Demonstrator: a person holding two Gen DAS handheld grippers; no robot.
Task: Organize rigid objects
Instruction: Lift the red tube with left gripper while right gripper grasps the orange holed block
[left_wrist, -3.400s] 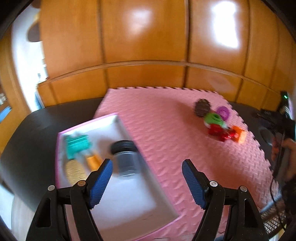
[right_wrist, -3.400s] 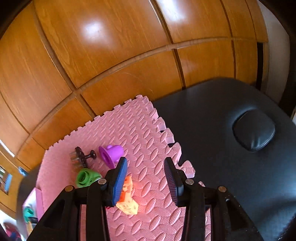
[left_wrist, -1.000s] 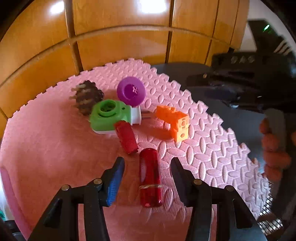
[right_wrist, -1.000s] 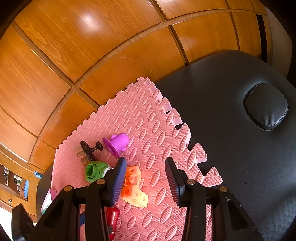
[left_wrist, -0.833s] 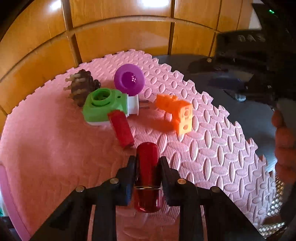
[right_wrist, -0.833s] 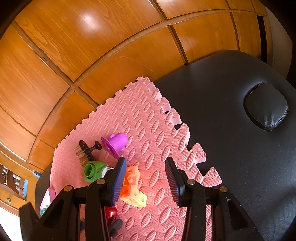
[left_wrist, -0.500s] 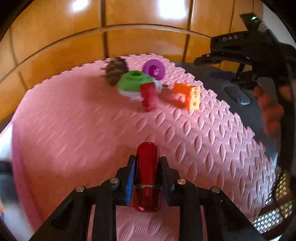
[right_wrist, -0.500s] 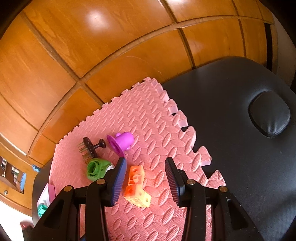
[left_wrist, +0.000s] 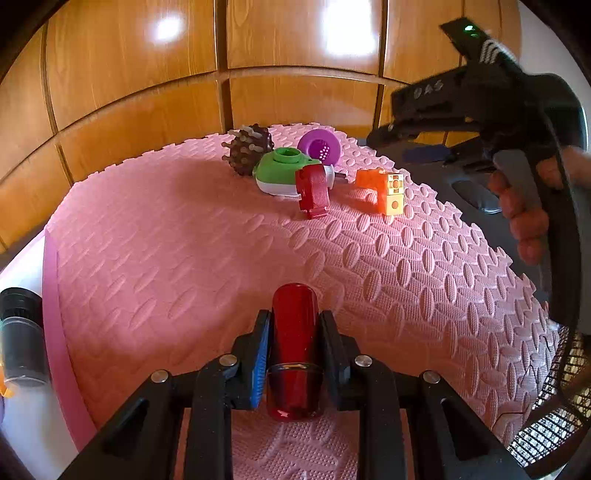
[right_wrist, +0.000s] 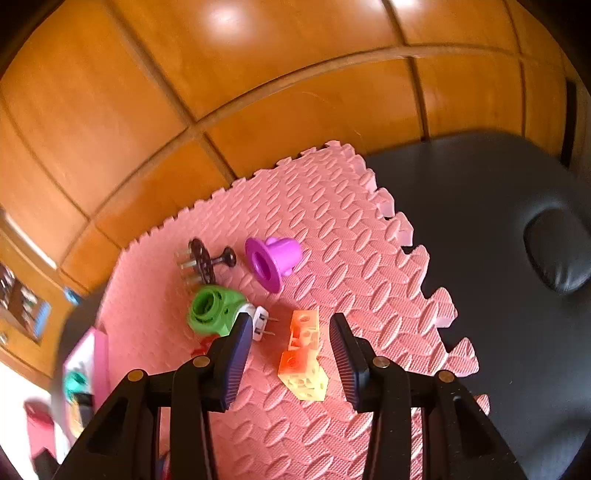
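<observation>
Your left gripper (left_wrist: 294, 334) pinching a glossy red plastic cylinder (left_wrist: 294, 332) above the pink foam mat (left_wrist: 166, 240), your right gripper (right_wrist: 291, 354) spread, orange-yellow block piece (right_wrist: 304, 356) between its fingers, other toys clustered at twelve o'clock.

Red glossy cylinder (left_wrist: 294, 332) is clamped lengthwise in the left tool (left_wrist: 294, 345), off the pink foam mat (left_wrist: 184, 240). Farther back on it, bunched together: spiky brown ball (left_wrist: 249, 153), green-and-white plug thing (left_wrist: 282, 175), purple cup (left_wrist: 319, 147) on its side, red block (left_wrist: 313, 190), orange-yellow cube piece (left_wrist: 384, 188).

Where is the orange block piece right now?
On the pink foam mat, right of the green plug in both wrist views: the orange block piece lies ahead of the right gripper, between its open jaws.
</observation>
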